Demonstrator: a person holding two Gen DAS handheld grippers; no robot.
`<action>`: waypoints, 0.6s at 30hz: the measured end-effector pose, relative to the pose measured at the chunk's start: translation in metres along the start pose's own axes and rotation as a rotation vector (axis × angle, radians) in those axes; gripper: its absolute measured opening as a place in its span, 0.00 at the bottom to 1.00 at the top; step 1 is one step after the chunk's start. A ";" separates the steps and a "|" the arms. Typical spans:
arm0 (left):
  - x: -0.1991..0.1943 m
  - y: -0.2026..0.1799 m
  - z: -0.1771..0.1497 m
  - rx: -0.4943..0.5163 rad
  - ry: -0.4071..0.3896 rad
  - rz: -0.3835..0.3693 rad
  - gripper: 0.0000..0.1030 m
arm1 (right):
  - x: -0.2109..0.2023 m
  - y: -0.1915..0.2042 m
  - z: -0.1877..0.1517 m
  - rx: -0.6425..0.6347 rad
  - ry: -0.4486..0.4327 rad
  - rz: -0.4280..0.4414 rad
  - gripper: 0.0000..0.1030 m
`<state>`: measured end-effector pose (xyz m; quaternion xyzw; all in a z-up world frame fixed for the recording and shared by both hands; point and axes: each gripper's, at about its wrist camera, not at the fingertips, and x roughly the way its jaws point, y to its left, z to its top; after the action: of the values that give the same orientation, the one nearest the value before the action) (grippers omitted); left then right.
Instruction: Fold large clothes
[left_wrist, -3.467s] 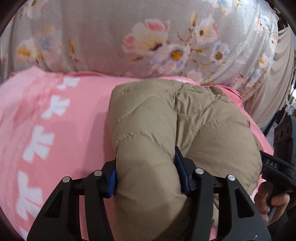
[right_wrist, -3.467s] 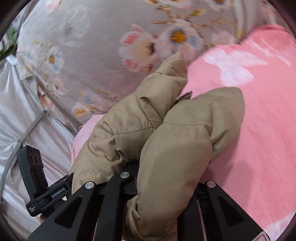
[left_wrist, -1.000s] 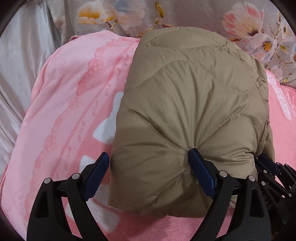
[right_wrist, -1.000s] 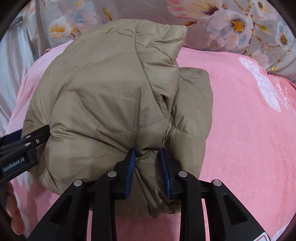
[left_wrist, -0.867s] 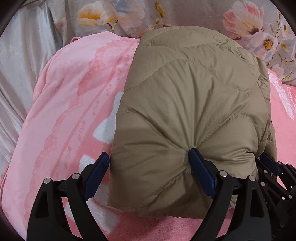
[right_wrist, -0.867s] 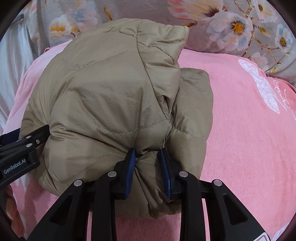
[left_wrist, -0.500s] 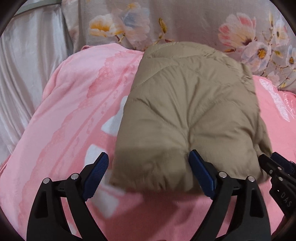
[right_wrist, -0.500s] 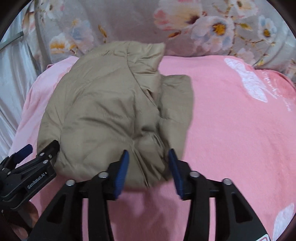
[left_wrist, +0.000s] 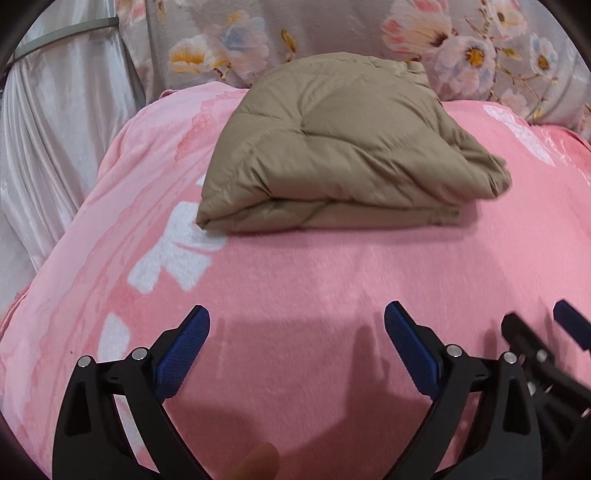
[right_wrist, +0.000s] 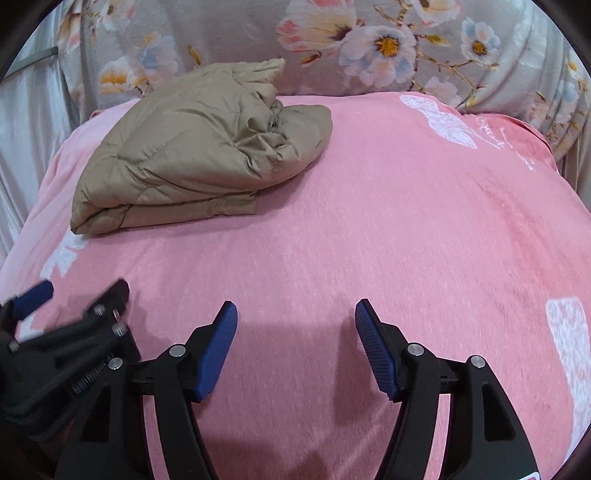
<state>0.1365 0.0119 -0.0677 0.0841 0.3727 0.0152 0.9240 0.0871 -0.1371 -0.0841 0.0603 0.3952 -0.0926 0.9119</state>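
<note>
The fold appears finished: one tan quilted jacket (left_wrist: 347, 147) is laid as a compact bundle at the far left of the pink blanket (left_wrist: 295, 280), against the floral bedding (right_wrist: 369, 37). Nothing further is seen to fold. Two claws are counted: the left claw (left_wrist: 297, 339) and right claw (right_wrist: 295, 343) have just been opening, nothing is held between their jaws, and both are well apart from the jacket.

blurred fingertip (left_wrist: 258, 461) at left view's bottom edge
</note>
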 end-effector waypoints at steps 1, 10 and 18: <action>-0.002 -0.001 -0.003 0.001 -0.007 0.001 0.90 | -0.003 -0.001 -0.001 0.004 -0.014 0.000 0.63; -0.007 0.013 -0.010 -0.083 -0.036 -0.003 0.90 | -0.007 0.000 -0.011 -0.001 -0.026 -0.022 0.64; -0.005 0.016 -0.009 -0.102 -0.024 -0.013 0.90 | 0.003 -0.009 -0.008 0.046 0.031 0.001 0.64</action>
<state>0.1273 0.0282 -0.0682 0.0344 0.3610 0.0271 0.9315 0.0811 -0.1446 -0.0922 0.0828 0.4070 -0.1004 0.9041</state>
